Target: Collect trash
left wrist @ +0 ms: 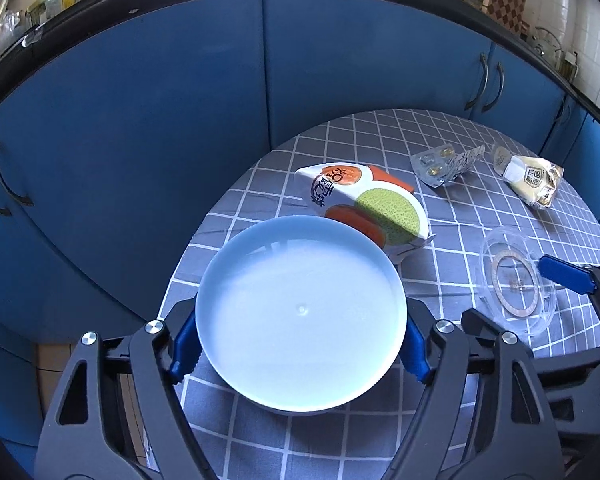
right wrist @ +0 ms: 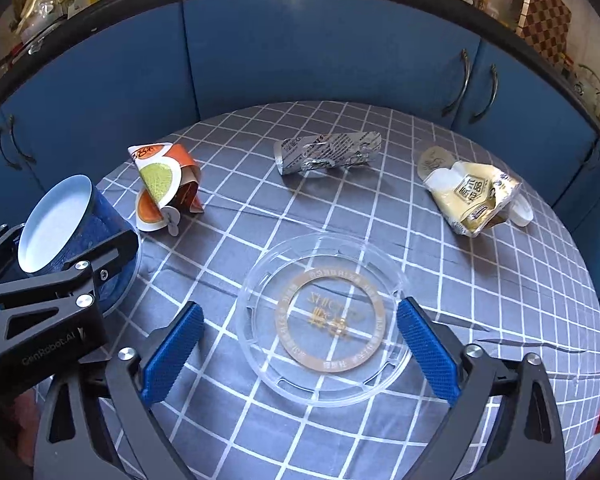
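A blue paper cup (left wrist: 300, 312), white inside, stands upright at the table's left edge. My left gripper (left wrist: 300, 350) is around it with both blue pads against its sides. The cup (right wrist: 56, 224) also shows at far left of the right wrist view. A clear plastic lid (right wrist: 324, 320) lies flat on the cloth between the open fingers of my right gripper (right wrist: 300, 348). The right pad is close to the lid's rim and the left pad stands apart from it. In the left wrist view the lid (left wrist: 516, 288) lies at the right.
A crushed orange and green carton (right wrist: 164, 188) lies just behind the cup. A silver blister foil (right wrist: 328, 152) and a cream wrapper (right wrist: 472, 196) lie farther back. The round table has a grey checked cloth (right wrist: 260, 420). Blue cabinet doors (right wrist: 300, 48) stand close behind it.
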`<state>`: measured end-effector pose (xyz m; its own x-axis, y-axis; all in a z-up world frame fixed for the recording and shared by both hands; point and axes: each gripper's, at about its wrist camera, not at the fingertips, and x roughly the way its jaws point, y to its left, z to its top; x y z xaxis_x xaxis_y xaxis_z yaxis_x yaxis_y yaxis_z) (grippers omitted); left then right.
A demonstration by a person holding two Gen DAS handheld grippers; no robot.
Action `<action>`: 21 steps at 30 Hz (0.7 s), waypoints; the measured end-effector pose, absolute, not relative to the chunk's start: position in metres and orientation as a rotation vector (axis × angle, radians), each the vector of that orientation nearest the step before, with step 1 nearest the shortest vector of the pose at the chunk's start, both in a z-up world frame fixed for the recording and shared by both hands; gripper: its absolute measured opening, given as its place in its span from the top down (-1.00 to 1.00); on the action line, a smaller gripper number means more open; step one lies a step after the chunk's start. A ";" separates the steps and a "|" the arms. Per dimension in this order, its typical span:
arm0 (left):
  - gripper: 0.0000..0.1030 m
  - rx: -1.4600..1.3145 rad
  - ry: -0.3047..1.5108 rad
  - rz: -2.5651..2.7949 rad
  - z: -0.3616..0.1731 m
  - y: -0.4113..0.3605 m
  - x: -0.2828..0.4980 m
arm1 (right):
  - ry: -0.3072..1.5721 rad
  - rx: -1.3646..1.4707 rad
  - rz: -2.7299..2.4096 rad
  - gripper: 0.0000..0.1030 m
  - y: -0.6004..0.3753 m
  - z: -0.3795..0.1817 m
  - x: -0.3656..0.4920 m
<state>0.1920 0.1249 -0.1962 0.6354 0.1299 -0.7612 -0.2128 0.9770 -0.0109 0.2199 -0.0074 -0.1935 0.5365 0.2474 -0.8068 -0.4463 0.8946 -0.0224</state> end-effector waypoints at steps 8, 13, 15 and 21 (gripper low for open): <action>-0.49 -0.106 0.859 0.230 -0.196 0.127 0.188 | 0.890 -0.288 0.476 0.19 0.004 -0.188 0.210; -0.49 -0.101 0.860 0.244 -0.195 0.125 0.187 | 0.885 -0.332 0.497 0.77 0.010 -0.188 0.201; -0.49 -0.102 0.860 0.247 -0.195 0.125 0.186 | 0.888 -0.308 0.504 0.78 0.006 -0.187 0.201; -0.49 -0.111 0.859 0.252 -0.196 0.126 0.186 | 0.852 -0.301 0.464 -0.22 -0.008 -0.182 0.199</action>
<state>0.1863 0.1263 -0.1960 0.6257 0.1749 -0.7602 -0.2637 0.9646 0.0049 0.1993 -0.0081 -0.1824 0.5682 0.2705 -0.7772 -0.5056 0.8599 -0.0704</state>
